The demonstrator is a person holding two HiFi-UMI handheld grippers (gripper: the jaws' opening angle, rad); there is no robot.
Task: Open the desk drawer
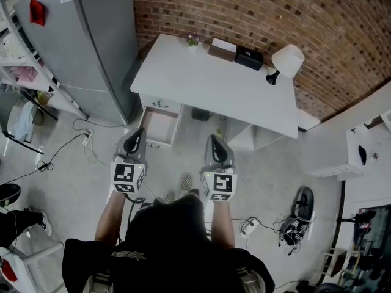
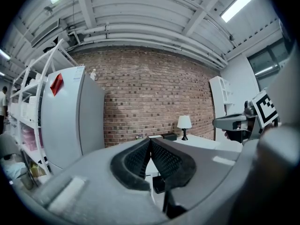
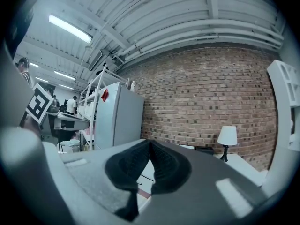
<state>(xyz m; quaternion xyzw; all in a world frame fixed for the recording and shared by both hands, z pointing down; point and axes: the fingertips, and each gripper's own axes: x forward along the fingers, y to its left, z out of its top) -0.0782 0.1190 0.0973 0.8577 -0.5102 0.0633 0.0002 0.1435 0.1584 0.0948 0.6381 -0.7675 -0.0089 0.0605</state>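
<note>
- The left gripper [image 2: 150, 143] is clenched: its two jaws meet at the tips with nothing between them, and it points roughly level.
- The right gripper [image 3: 149, 145] is clenched on nothing as well. It is held alongside the left one, and the two are apart.
- The drawer [image 1: 158, 126] stands pulled out of the white desk [image 1: 214, 84], just ahead of the left gripper's tip and slightly to its right. Whether the tip touches it cannot be told.
- A shut upper drawer front [image 1: 160, 104] sits beyond the open drawer.
- Far ahead of both grippers, a lamp [image 1: 287, 60] and a black box [image 1: 248, 58] stand on the desk against the brick wall [image 1: 263, 11].
- A fridge [image 1: 91, 47] stands ahead and to the left of the left gripper.
</note>
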